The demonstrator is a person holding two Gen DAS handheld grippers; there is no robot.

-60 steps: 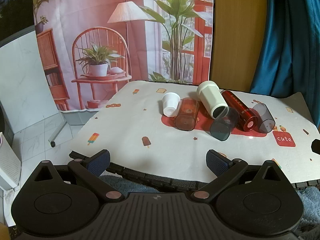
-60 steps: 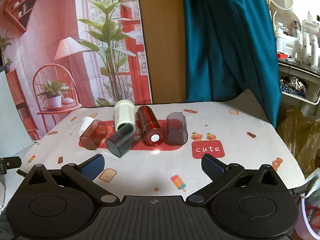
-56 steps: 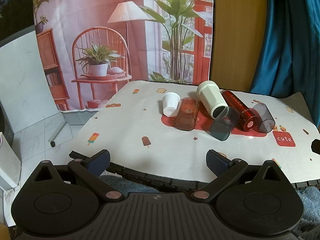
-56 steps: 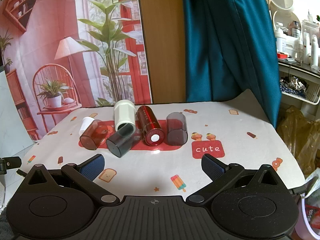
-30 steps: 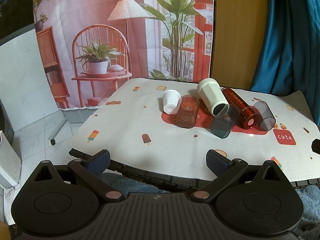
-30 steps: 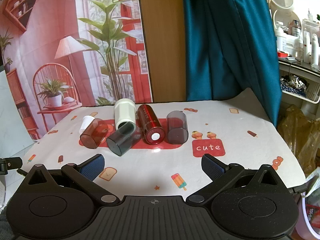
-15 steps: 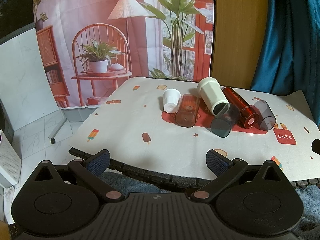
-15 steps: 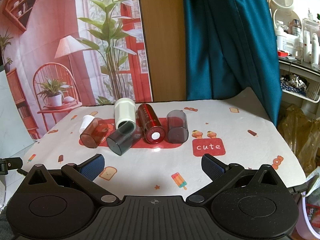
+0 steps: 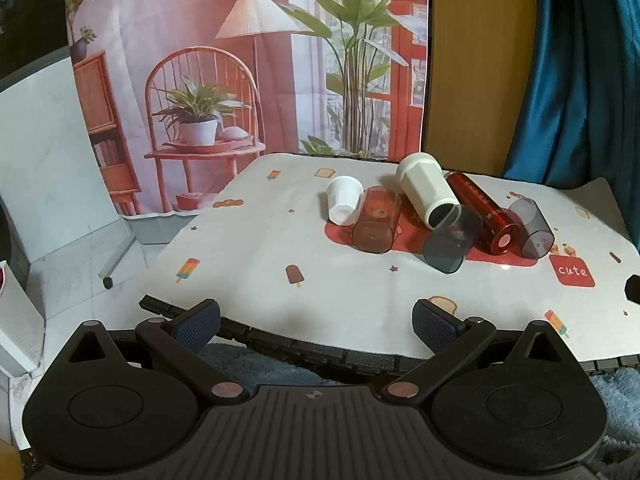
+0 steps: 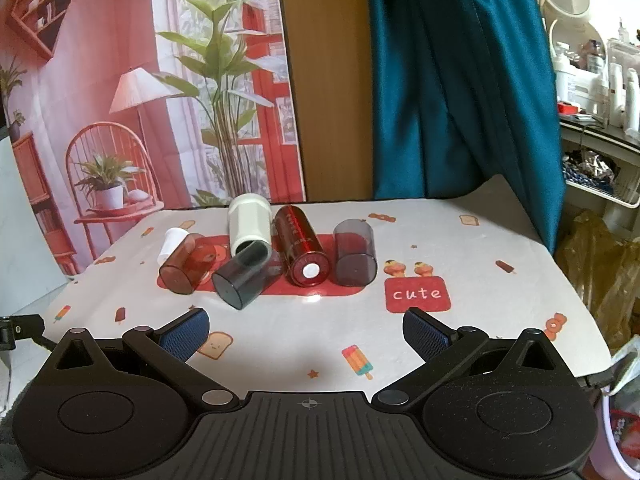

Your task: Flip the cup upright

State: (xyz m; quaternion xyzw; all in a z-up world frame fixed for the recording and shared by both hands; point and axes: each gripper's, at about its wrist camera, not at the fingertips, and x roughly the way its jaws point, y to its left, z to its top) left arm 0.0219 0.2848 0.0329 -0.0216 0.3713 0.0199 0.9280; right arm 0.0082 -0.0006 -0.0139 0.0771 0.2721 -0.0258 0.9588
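Note:
Several cups lie on their sides in a row on the table: a small white cup (image 9: 343, 200) (image 10: 171, 243), a brown see-through cup (image 9: 376, 220) (image 10: 187, 263), a tall cream cup (image 9: 427, 189) (image 10: 250, 223), a dark grey see-through cup (image 9: 451, 240) (image 10: 245, 277), a red cylinder cup (image 9: 482, 210) (image 10: 301, 247) and a smoky purple cup (image 9: 531, 227) (image 10: 355, 252). My left gripper (image 9: 316, 318) is open and empty at the table's near left edge. My right gripper (image 10: 305, 332) is open and empty over the table's front part.
The table (image 10: 480, 264) has a white cloth with small prints and a red "cute" patch (image 10: 417, 294). A printed backdrop (image 9: 224, 60) and a blue curtain (image 10: 460, 80) hang behind. A cluttered shelf (image 10: 600, 120) stands at the right.
Both grippers have moved slightly forward and up, so the cups sit a little lower in both views. Both stay open. The cups have not moved.

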